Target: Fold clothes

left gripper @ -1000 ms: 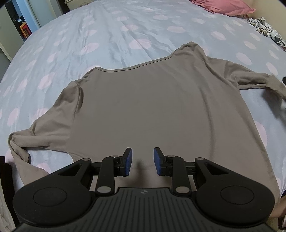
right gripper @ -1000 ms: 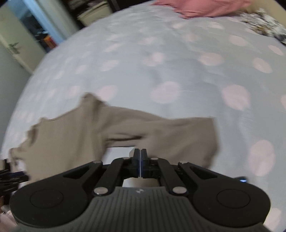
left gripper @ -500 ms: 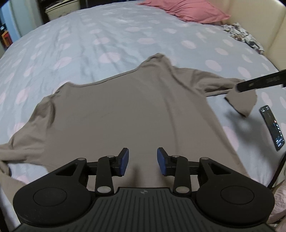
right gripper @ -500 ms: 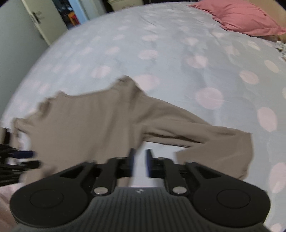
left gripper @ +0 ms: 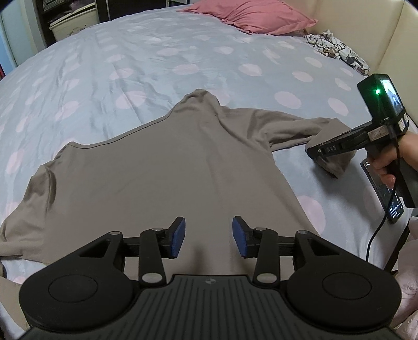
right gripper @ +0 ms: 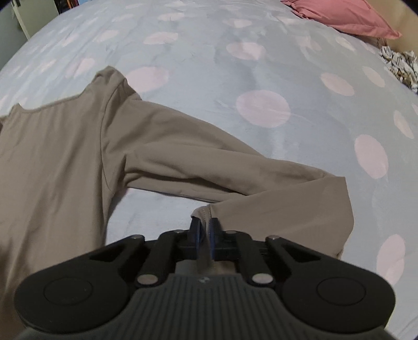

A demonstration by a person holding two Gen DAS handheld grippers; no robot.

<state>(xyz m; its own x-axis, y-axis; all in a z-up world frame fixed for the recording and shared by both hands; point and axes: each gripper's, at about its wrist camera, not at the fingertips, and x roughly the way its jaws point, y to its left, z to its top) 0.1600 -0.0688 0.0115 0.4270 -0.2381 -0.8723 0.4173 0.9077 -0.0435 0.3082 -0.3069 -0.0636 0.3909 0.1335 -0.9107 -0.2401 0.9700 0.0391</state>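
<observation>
The left gripper (left gripper: 209, 232) was found nearest the camera, its blue pads (left gripper: 177, 236) set well apart with nothing between them, poised above the lower hem area of the shirt (left gripper: 162, 167). The shirt, a taupe long-sleeved garment, lay spread flat on the bed (left gripper: 130, 65), with its neckline toward the far side and its body smooth apart from minor creases. Its left sleeve (left gripper: 23, 217) trailed off toward the near left edge of the bed.

In the right wrist view, the right gripper (right gripper: 205, 236) had its pads nearly together, with a fold of the right sleeve (right gripper: 198, 167) caught between them at the cuff (right gripper: 202, 210). The sleeve ran from the shoulder outward across the bed, then doubled back at a bend toward the gripper. In the left wrist view, the same gripper (left gripper: 317, 151) was seen to the right of the shirt body, held by a hand (left gripper: 392, 157), with the cuff end of the sleeve hanging beneath it, raised off the bed. A phone (left gripper: 384, 193) lay on the bed just beside that hand, and a black cable (left gripper: 376, 235) hung down near it.

The bedcover was pale blue with pink dots. Farther off, a pink pillow (left gripper: 250, 15) rested at the head of the bed, and a crumpled patterned cloth (left gripper: 337, 49) lay near the right-hand edge.
</observation>
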